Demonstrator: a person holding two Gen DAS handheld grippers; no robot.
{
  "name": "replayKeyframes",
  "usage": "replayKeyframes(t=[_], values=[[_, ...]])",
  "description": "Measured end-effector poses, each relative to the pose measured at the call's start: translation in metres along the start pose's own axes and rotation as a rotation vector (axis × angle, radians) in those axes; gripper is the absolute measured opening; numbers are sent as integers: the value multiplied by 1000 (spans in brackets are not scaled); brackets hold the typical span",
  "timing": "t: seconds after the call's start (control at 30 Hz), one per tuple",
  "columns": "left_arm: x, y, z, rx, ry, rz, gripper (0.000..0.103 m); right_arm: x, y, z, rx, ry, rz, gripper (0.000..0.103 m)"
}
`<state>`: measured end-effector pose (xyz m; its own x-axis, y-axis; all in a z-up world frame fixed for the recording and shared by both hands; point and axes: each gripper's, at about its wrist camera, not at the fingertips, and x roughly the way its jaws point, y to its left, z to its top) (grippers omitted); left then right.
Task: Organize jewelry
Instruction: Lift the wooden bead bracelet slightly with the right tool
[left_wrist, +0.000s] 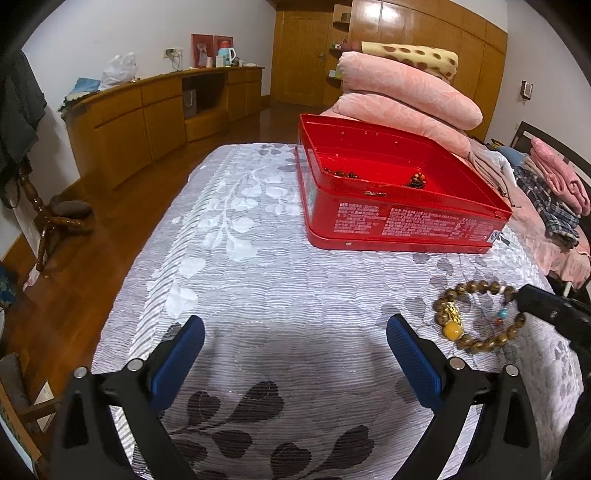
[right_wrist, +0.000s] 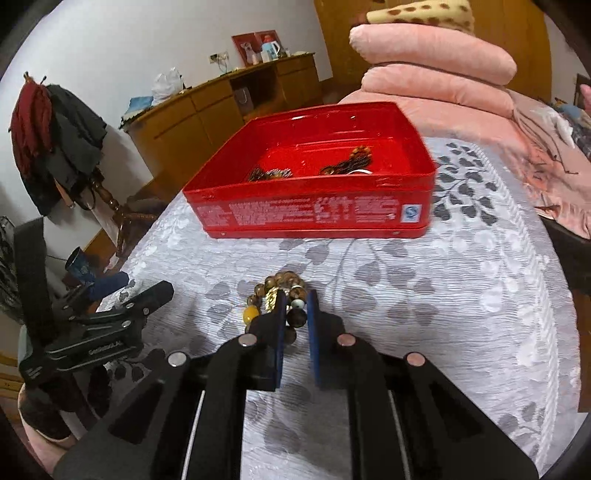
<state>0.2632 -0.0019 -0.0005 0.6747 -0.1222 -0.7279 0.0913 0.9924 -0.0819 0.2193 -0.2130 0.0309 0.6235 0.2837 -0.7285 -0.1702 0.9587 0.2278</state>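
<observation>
Right gripper (right_wrist: 295, 306) pinches the bead bracelet (right_wrist: 275, 295) by one strand; it may slip before the red tin (right_wrist: 314, 218) at 12 o'clock; left gripper (left_wrist: 295, 347) gapes empty

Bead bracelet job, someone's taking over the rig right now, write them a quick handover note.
Right gripper: shut on the bead bracelet, near the front edge of the bed cover.
Left gripper: open, empty, above the cover.
Red tin: open, farther back on the cover, with some beaded pieces already inside.
Left to do: carry the bracelet to the tin and release it inside.
</observation>
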Motion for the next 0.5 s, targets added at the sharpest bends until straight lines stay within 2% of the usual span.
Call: replayKeyframes(t=[0.5], values=[[4,-41,-3,58,19,-73,97,-19,-66,-18,132,-6,-133,10]])
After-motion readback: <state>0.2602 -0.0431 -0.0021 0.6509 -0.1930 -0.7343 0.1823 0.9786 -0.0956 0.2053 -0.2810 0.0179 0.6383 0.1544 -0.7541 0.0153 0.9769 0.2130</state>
